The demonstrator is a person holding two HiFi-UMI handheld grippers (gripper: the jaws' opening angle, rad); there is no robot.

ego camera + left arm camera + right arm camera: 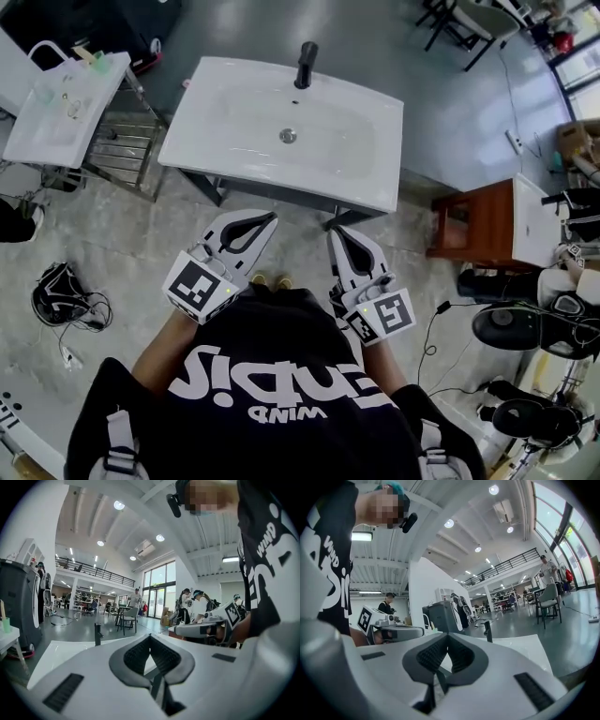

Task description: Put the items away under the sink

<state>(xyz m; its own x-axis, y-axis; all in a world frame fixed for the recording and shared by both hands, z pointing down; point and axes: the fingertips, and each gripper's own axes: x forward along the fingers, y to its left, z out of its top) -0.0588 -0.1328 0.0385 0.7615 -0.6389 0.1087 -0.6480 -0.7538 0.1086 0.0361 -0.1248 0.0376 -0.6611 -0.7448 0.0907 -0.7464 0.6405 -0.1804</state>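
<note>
A wide white rectangular ceramic sink basin on a dark frame is seen straight ahead of the person, its long axis running left to right. The space beneath it is hidden from above by the basin itself. To the left of the basin a smaller white worktop on a metal rack is set, and to the right a brown wooden cabinet; open grey floor is left on both sides. Just short of the basin's front edge the left tool and the right tool are held side by side, pointed roughly level toward it. Both are shown with jaws together and nothing between them. A black upright tap stands at the basin's far edge. The only loose small things lie on the smaller worktop, nearer the left tool; what they are cannot be made out.
</note>
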